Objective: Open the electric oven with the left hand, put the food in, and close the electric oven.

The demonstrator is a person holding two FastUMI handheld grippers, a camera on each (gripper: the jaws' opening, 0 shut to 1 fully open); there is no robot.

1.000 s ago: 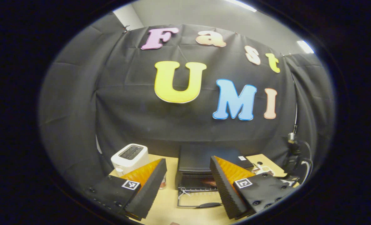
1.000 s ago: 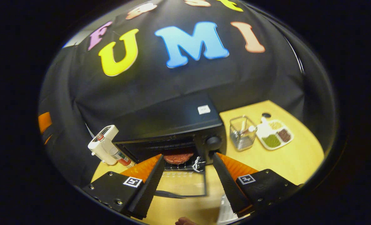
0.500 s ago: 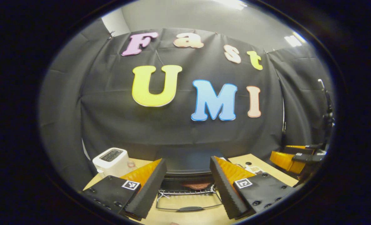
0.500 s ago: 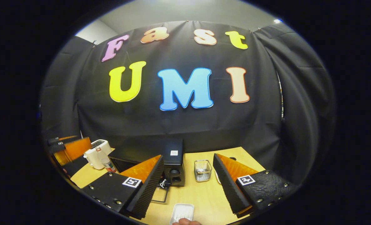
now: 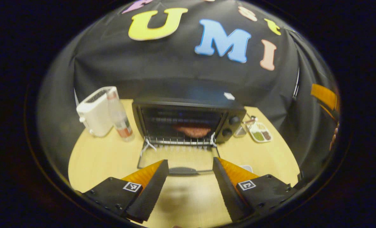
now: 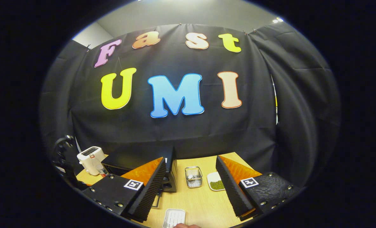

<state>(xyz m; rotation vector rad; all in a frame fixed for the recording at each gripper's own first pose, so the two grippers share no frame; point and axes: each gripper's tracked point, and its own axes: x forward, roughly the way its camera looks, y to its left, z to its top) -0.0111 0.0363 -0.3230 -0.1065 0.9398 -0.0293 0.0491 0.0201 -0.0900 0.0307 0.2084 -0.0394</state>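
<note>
Oven open with the food on its rack; both your grippers empty and spread.

Your left gripper (image 5: 190, 177) hovered over the table (image 5: 99, 158) with its fingers wide apart and nothing between them, pointing at the handle of the dropped door (image 5: 179, 160). At 12 o'clock from it, the oven (image 5: 188, 122) stood open, and the food (image 5: 192, 130), a reddish patty, lay on the wire rack inside. A toaster (image 5: 94, 110) and a bottle (image 5: 119, 118) stood at 10 o'clock, just beside each other; a sectioned dish (image 5: 260, 135) sat at 2 o'clock. Your right gripper (image 6: 191, 186) was also spread and empty, with the oven (image 6: 172, 172) at 11 o'clock, a glass container (image 6: 193, 176) at 12 o'clock and a white tray (image 6: 174, 218) at 6 o'clock.
</note>
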